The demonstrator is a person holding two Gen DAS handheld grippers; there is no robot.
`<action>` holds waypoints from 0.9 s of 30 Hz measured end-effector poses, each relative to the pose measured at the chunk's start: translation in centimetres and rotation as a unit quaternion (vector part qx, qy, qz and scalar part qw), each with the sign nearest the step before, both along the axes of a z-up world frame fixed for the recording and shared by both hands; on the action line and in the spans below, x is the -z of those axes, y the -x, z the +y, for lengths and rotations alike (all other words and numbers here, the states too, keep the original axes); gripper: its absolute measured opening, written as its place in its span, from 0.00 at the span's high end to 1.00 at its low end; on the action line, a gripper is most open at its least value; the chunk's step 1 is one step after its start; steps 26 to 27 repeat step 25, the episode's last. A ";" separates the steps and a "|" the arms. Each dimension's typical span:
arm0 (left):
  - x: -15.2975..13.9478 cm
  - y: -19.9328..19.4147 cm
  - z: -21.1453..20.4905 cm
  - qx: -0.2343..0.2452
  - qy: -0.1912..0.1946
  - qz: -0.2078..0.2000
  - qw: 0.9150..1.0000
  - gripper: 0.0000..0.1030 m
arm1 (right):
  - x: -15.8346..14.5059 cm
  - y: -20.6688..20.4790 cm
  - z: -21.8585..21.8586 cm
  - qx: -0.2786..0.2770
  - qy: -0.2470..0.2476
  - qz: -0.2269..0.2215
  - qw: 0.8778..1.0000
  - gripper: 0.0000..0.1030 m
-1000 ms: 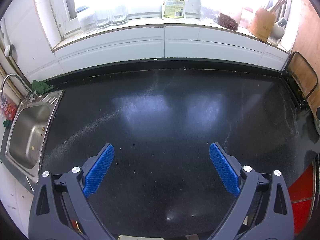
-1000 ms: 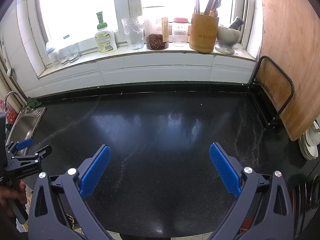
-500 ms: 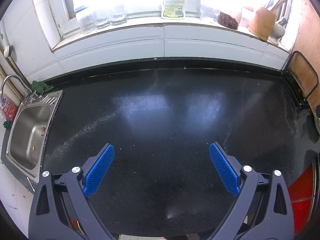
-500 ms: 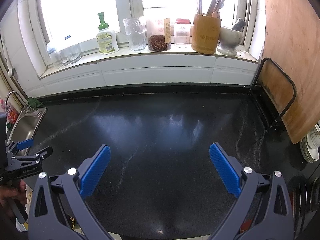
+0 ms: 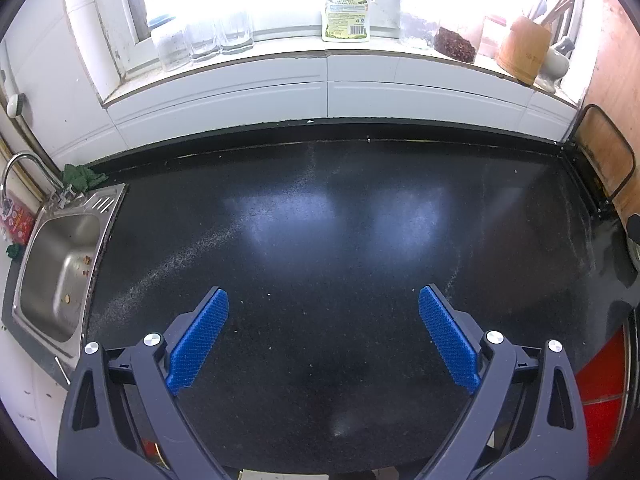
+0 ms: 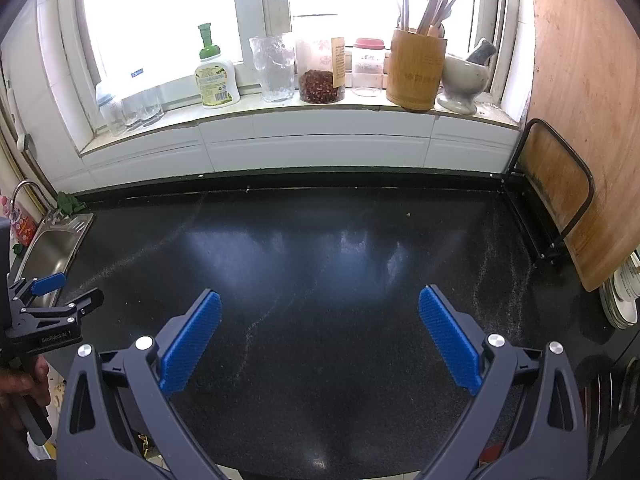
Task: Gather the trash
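My left gripper (image 5: 323, 300) is open and empty, held over the front of a black speckled countertop (image 5: 340, 220). My right gripper (image 6: 320, 304) is open and empty over the same countertop (image 6: 320, 248). The left gripper also shows at the left edge of the right wrist view (image 6: 60, 292), open, held by a hand. No trash item shows on the counter. Small crumbs lie in the steel sink (image 5: 60, 264). A tiny speck (image 6: 408, 214) lies near the back of the counter.
The windowsill holds glasses (image 6: 132, 110), a soap bottle (image 6: 214, 76), jars (image 6: 320, 80), a bamboo utensil holder (image 6: 416, 68) and a mortar (image 6: 464, 80). A wooden board in a black rack (image 6: 560, 184) stands at the right. A green cloth (image 5: 82, 176) lies by the faucet. A red object (image 5: 600, 392) sits below the counter's right front.
The right wrist view has shifted slightly, so the windowsill items sit a little lower and to the right. The left gripper view is almost unchanged. Both grippers stay open.
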State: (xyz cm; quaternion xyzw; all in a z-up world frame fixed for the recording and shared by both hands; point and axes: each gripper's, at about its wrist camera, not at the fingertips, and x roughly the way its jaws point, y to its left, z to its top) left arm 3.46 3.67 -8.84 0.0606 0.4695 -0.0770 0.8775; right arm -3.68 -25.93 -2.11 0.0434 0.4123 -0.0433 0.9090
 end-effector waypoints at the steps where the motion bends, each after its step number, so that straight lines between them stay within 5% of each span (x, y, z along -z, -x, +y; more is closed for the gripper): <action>1: 0.0 0.0 0.0 0.000 0.001 0.001 1.000 0.09 | 0.0 0.0 0.0 0.000 0.000 0.000 1.000 0.07; 18: 0.1 -0.3 -0.4 0.012 -0.011 -0.009 1.000 0.09 | 0.1 -0.2 -0.4 0.000 0.000 0.002 1.000 0.07; 27: 2.6 -1.6 -0.2 0.006 -0.011 0.014 1.000 0.09 | 2.4 -1.0 -1.6 0.002 -0.002 0.001 1.000 0.07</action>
